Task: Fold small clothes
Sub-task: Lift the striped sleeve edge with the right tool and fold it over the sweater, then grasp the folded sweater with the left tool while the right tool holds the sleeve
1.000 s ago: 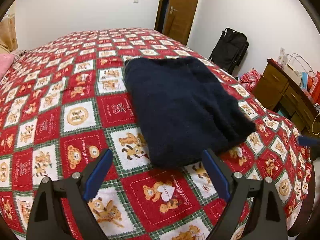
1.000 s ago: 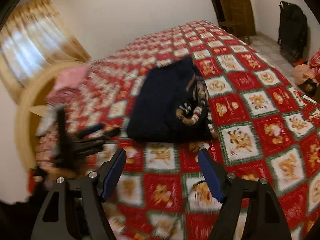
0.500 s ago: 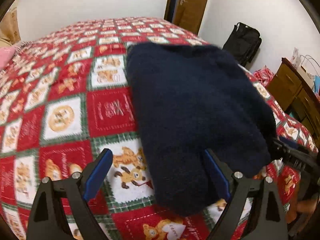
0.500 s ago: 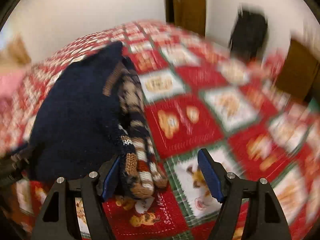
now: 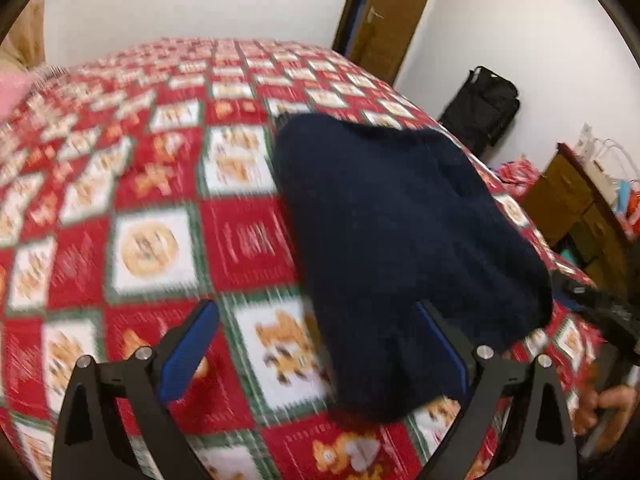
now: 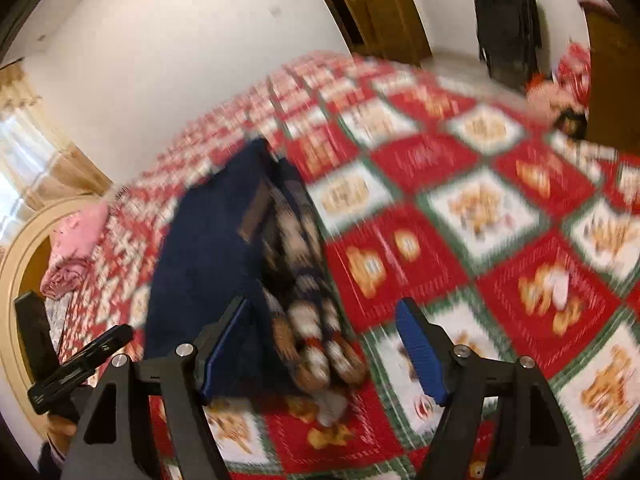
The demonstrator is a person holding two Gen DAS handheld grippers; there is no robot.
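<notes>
Red patchwork bedspread carries a folded navy sweater; both tongs seemingly gape empty.

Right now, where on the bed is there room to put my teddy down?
Bare quilt lies left of the navy sweater, up to the pink cloth. More lies right of it, toward the black bag. The near edge, by both grippers, is crowded.

Folded sweater on bed quilt, frame centre-right; door behind; bag, dresser right.
</notes>
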